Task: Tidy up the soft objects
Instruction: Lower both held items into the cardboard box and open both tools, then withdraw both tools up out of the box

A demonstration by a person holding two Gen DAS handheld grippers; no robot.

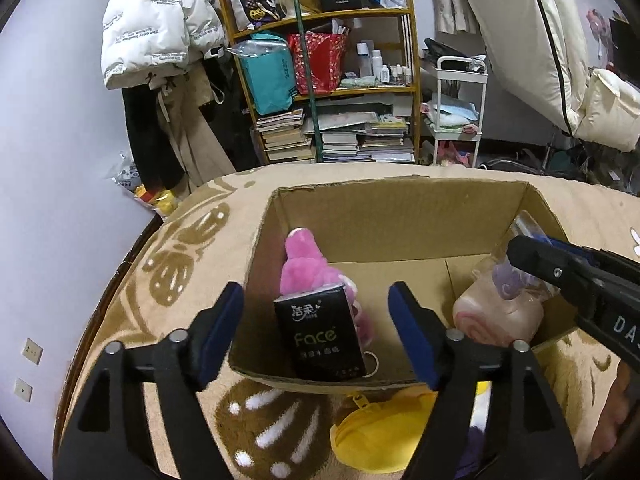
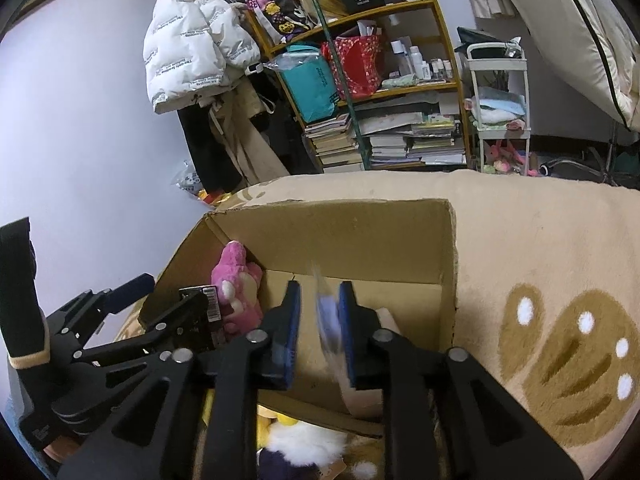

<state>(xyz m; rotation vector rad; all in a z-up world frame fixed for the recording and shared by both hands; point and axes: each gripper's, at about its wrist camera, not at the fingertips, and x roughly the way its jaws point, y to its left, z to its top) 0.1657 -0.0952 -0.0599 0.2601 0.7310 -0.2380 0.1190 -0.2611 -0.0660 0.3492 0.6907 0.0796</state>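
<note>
An open cardboard box (image 1: pixel 400 208) stands on a beige plush blanket (image 1: pixel 180 248). Inside at its left lie a pink plush toy (image 1: pixel 304 264) and a black "Face" tissue pack (image 1: pixel 320 332). My left gripper (image 1: pixel 316 332) is open over the box's near edge, with the tissue pack loose between its jaws. At the box's right lies a pink rolled towel in clear wrap (image 1: pixel 500 312). My right gripper (image 2: pixel 320 336) is partly open above it, and the blurred wrap (image 2: pixel 330 328) hangs by the right finger. The box (image 2: pixel 360 236) and pink plush (image 2: pixel 236 280) show in the right wrist view.
A yellow pouch (image 1: pixel 380 432) and a white and dark plush (image 2: pixel 304 448) lie on the blanket in front of the box. A cluttered shelf (image 1: pixel 328 80), a white cart (image 1: pixel 456 112) and hanging coats (image 1: pixel 160 32) stand behind the bed.
</note>
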